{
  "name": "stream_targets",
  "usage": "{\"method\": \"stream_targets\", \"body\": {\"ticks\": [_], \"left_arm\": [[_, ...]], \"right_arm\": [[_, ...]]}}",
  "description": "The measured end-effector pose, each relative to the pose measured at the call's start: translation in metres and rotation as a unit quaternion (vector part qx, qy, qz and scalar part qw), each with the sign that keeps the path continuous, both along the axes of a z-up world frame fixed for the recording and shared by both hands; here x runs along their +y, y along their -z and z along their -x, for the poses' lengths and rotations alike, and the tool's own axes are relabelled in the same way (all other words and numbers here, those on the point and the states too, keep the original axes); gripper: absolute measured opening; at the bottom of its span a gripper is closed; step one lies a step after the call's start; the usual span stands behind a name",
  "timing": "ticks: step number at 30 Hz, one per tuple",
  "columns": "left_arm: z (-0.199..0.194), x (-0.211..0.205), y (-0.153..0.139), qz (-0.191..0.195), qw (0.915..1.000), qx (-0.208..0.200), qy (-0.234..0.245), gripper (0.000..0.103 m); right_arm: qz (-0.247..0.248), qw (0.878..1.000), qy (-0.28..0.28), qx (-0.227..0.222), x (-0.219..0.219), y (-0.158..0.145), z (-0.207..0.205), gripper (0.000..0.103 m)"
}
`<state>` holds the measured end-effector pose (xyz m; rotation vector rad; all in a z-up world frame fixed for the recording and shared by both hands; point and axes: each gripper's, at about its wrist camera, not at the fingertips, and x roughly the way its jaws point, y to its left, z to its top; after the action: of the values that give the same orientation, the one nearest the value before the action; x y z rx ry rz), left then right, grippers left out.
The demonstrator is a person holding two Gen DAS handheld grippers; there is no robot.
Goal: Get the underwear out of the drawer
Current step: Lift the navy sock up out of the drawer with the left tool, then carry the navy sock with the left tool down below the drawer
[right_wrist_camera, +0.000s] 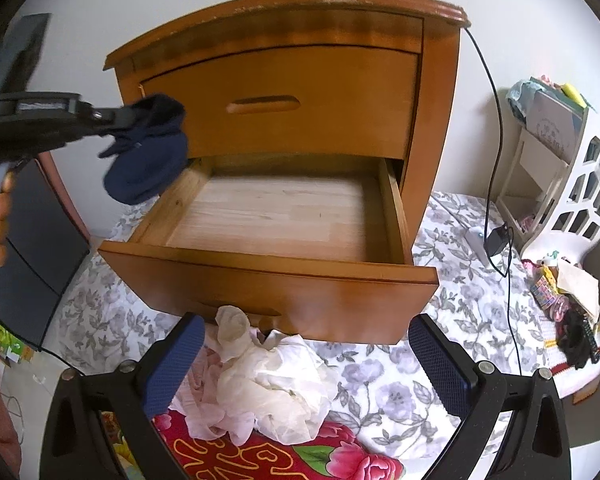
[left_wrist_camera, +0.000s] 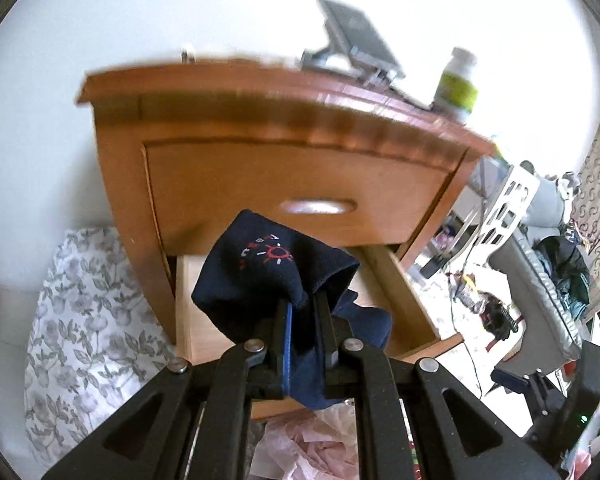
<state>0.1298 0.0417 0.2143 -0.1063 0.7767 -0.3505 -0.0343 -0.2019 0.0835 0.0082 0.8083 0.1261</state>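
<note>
Navy blue underwear [left_wrist_camera: 268, 276] with a small red print hangs from my left gripper [left_wrist_camera: 303, 304], which is shut on the cloth. In the right wrist view the same underwear [right_wrist_camera: 148, 164] dangles from the left gripper [right_wrist_camera: 140, 114], held up in a hand left of the wooden nightstand [right_wrist_camera: 284, 76]. The lower drawer [right_wrist_camera: 268, 280] is pulled out and its pale wooden floor shows bare. My right gripper [right_wrist_camera: 306, 354] stands open in front of the drawer, above a heap of pale cloth, with nothing between its blue-padded fingers [right_wrist_camera: 440, 364].
Crumpled white and pink cloth [right_wrist_camera: 268, 380] lies on a floral sheet [right_wrist_camera: 452, 320] before the drawer. The upper drawer [right_wrist_camera: 284, 100] is closed. A bottle [left_wrist_camera: 458, 80] and a flat device [left_wrist_camera: 356, 36] sit on the nightstand top. A white chair [right_wrist_camera: 572, 208] and cable [right_wrist_camera: 496, 132] stand to the right.
</note>
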Motion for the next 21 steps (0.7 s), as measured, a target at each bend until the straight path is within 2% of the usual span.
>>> {"method": "stream_targets", "body": {"ticks": [7,21], "left_arm": [[0.044,0.01,-0.022,0.013,0.9987,-0.049,0.001,0.009],[0.103,0.014,-0.036,0.026,0.9958,-0.088,0.006,0.009]], "right_arm": [[0.002,1.0,-0.001,-0.009,0.004,-0.008,0.009,0.103],[0.002,1.0,0.013,-0.027,0.001,-0.023,0.029,0.103]]}}
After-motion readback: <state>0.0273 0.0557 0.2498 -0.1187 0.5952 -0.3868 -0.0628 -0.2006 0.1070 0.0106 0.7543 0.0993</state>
